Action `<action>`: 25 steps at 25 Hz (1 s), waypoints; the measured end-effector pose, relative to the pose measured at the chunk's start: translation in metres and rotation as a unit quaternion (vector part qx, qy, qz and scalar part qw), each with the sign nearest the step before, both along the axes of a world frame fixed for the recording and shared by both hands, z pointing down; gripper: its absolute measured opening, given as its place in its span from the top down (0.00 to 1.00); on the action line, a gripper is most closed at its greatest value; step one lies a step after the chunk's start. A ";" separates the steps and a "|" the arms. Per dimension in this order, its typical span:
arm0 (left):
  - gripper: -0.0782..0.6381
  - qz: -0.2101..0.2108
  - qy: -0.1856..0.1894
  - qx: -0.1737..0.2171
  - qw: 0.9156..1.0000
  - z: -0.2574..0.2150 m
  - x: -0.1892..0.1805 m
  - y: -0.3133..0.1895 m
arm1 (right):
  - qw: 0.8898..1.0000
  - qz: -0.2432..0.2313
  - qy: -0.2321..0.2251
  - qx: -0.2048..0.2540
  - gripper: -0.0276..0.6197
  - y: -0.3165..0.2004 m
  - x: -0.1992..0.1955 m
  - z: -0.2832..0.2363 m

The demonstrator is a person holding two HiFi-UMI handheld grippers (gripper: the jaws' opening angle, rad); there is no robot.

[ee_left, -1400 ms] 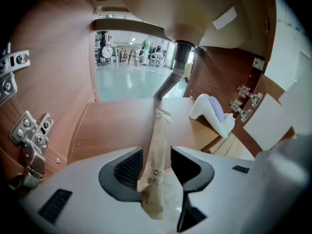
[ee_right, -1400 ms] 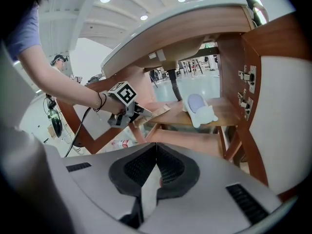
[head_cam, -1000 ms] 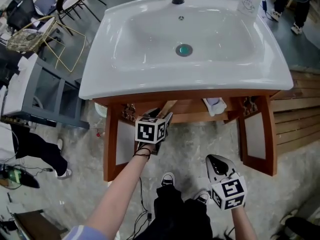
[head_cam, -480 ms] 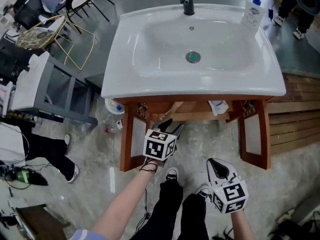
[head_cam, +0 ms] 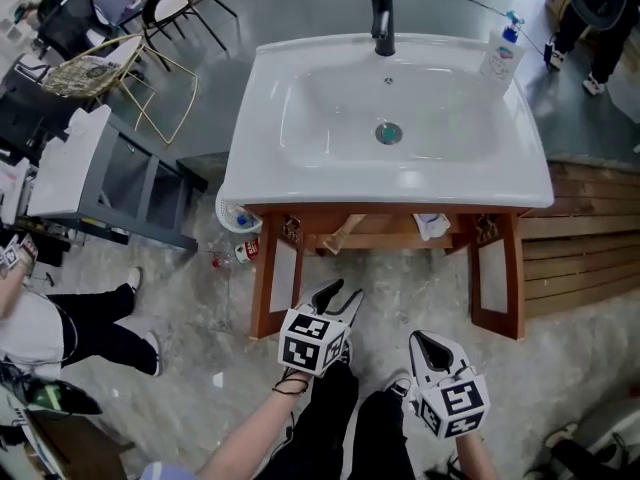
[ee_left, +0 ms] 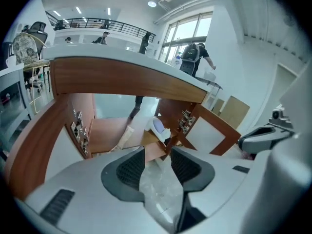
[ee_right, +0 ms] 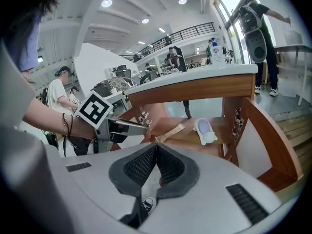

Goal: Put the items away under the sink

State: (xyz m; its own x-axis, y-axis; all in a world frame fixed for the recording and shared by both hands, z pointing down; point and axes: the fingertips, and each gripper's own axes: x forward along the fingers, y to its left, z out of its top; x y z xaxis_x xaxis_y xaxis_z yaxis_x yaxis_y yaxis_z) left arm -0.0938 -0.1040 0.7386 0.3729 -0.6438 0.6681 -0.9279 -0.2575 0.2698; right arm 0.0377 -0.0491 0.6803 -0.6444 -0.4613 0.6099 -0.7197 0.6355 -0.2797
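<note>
A white sink (head_cam: 330, 158) sits on a wooden cabinet whose two doors (head_cam: 274, 284) stand open. On the shelf under it lie a white item (head_cam: 431, 225) (ee_right: 204, 129) (ee_left: 159, 127) and a light wooden stick (head_cam: 342, 234) (ee_right: 171, 131). My left gripper (head_cam: 340, 296) (ee_left: 157, 156) is open and empty, low in front of the cabinet. My right gripper (head_cam: 418, 340) (ee_right: 156, 147) is shut with nothing in it, further back by the person's legs.
A soap bottle (head_cam: 502, 50) stands at the sink's back right, beside a black tap (head_cam: 380, 16). Small bottles (head_cam: 240, 250) lie on the floor left of the cabinet. A grey shelf unit (head_cam: 100, 178) and a person's legs (head_cam: 90, 318) are at the left. Wooden slats (head_cam: 580, 258) lie right.
My left gripper has drawn back out of the cabinet toward the person, open and empty. The view has pulled back from the sink. The right gripper has hardly moved.
</note>
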 end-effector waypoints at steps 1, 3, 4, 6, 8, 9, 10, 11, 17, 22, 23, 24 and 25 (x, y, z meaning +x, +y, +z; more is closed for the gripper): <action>0.65 -0.002 0.001 0.000 1.000 -0.004 0.002 0.007 | 1.000 -0.001 0.001 0.000 0.93 0.001 0.000 -0.003; 0.65 -0.004 0.002 0.003 1.000 -0.011 0.006 0.019 | 1.000 -0.003 0.003 0.000 0.93 0.002 0.001 -0.008; 0.66 -0.003 0.003 0.004 1.000 -0.015 0.008 0.024 | 1.000 -0.004 0.004 0.000 0.93 0.003 0.000 -0.012; 0.66 0.000 0.004 0.009 1.000 -0.025 0.012 0.030 | 1.000 -0.006 0.003 0.002 0.93 0.005 -0.001 -0.020; 0.66 0.005 0.003 0.017 1.000 -0.037 0.015 0.032 | 1.000 -0.010 0.004 0.006 0.93 0.006 -0.003 -0.030; 0.66 0.007 0.003 0.021 1.000 -0.044 0.017 0.032 | 1.000 -0.014 0.005 0.008 0.93 0.006 -0.004 -0.036; 0.67 0.008 0.003 0.025 1.000 -0.052 0.018 0.032 | 1.000 -0.017 0.006 0.010 0.93 0.007 -0.004 -0.043; 0.67 0.010 0.005 0.029 1.000 -0.060 0.020 0.033 | 1.000 -0.021 0.005 0.012 0.93 0.008 -0.005 -0.050; 0.68 0.020 0.021 0.055 0.998 -0.125 0.028 0.039 | 0.999 -0.028 -0.014 0.030 0.93 0.006 -0.007 -0.105; 0.69 0.019 0.021 0.074 0.997 -0.170 0.030 0.052 | 0.998 -0.020 -0.038 0.045 0.93 0.003 -0.001 -0.154; 0.69 0.018 0.022 0.076 0.997 -0.178 0.030 0.055 | 0.998 -0.019 -0.043 0.048 0.93 0.004 0.000 -0.163; 0.69 0.018 0.022 0.078 0.997 -0.185 0.030 0.058 | 0.997 -0.018 -0.047 0.051 0.93 0.006 0.002 -0.171; 0.69 0.018 0.021 0.080 0.996 -0.192 0.031 0.062 | 0.997 -0.017 -0.050 0.053 0.93 0.007 0.004 -0.180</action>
